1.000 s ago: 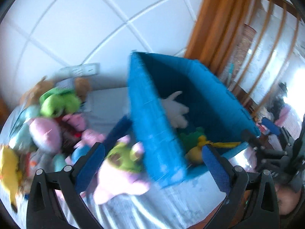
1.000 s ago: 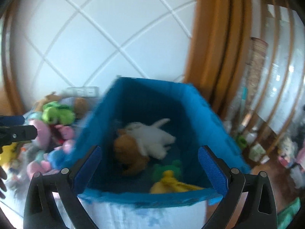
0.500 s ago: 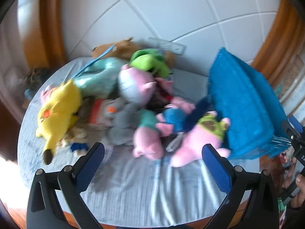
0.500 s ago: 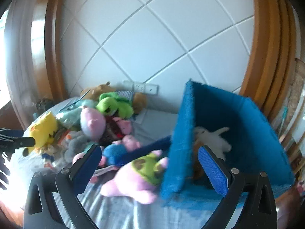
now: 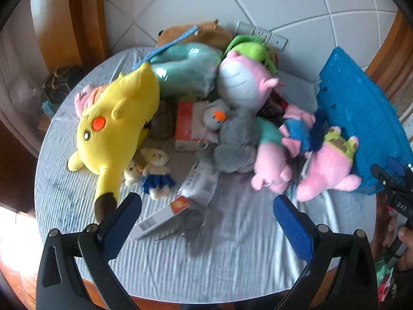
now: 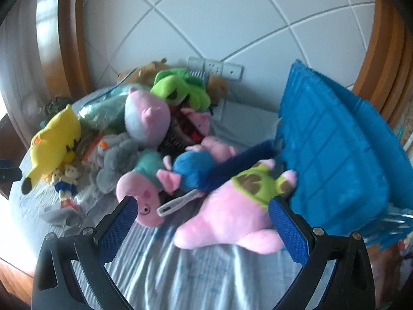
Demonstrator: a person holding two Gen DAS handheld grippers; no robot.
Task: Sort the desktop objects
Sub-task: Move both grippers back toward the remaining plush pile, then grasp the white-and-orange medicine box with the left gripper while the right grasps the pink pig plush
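Left gripper [image 5: 206, 219] fingers apart, empty | right gripper [image 6: 201, 219] fingers apart, empty | pink plush [image 6: 232, 214] lower centre, against blue bin [image 6: 335, 155] | likely light, soft; pinch midbody.

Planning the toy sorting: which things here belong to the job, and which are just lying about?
Job: yellow plush, pink plush with green shell, grey plush, blue bin.
Lying about: wall sockets, striped tablecloth. Both grippers are open and empty.
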